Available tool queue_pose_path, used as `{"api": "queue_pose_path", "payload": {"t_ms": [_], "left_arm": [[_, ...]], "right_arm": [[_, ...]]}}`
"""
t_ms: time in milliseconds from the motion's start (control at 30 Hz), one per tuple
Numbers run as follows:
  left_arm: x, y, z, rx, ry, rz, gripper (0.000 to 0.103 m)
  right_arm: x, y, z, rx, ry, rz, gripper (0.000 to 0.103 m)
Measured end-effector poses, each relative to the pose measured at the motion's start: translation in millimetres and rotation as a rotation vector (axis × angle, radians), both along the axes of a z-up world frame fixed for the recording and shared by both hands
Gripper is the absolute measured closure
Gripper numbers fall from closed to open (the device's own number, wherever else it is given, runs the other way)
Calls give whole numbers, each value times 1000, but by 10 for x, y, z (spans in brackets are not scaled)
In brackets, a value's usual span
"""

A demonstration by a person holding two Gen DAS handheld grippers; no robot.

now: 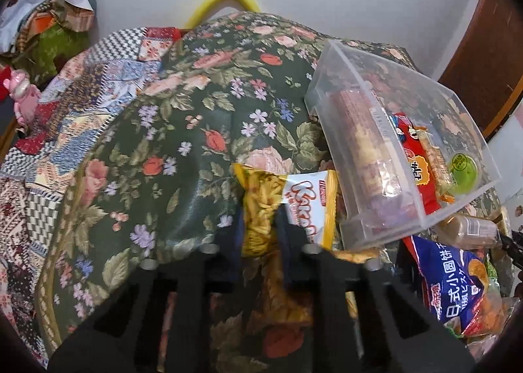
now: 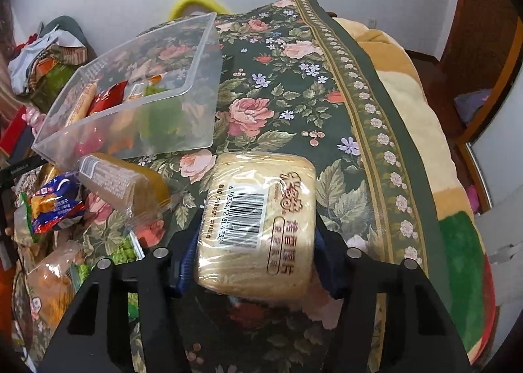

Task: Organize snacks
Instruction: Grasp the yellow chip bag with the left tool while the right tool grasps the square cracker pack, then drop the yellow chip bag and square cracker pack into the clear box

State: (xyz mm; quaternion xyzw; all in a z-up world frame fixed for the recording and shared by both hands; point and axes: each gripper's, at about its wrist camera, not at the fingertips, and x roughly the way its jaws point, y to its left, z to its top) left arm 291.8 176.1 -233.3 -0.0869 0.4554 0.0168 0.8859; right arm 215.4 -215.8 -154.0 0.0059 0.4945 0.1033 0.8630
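My left gripper (image 1: 260, 229) is shut on a yellow and white snack bag (image 1: 287, 206) and holds it over the floral cloth, just left of a clear plastic bin (image 1: 385, 118). The bin holds a long biscuit roll (image 1: 369, 151), a red packet (image 1: 415, 164) and a green jelly cup (image 1: 462, 170). My right gripper (image 2: 258, 242) is shut on a pale wrapped biscuit pack (image 2: 261, 219) with a barcode, held above the cloth to the right of the same bin (image 2: 137, 85).
Loose snacks lie in a pile: a blue biscuit bag (image 1: 454, 284) (image 2: 52, 206), a brown wafer pack (image 2: 121, 180) and orange bags (image 2: 49, 291). A floral cloth (image 2: 294, 85) covers the table. A blanket (image 2: 425, 118) lies at right. Clutter (image 1: 42, 30) sits at far left.
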Motion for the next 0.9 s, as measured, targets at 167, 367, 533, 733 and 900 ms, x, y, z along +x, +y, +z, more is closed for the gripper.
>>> {"api": "queue_pose_path", "payload": {"t_ms": [167, 367, 533, 733, 900], "left_arm": [[-96, 48, 91, 31, 2, 11, 99], [-149, 136, 107, 24, 45, 39, 90], [-133, 105, 119, 19, 29, 16, 36], [107, -25, -74, 12, 89, -47, 29], [240, -95, -203, 36, 90, -39, 23]], "right_arm": [[-40, -54, 50, 9, -18, -9, 50], [-89, -57, 175, 31, -44, -6, 50], [-103, -13, 226, 25, -55, 10, 50], [-68, 12, 169, 26, -41, 12, 50], [-28, 21, 91, 17, -25, 16, 50]]}}
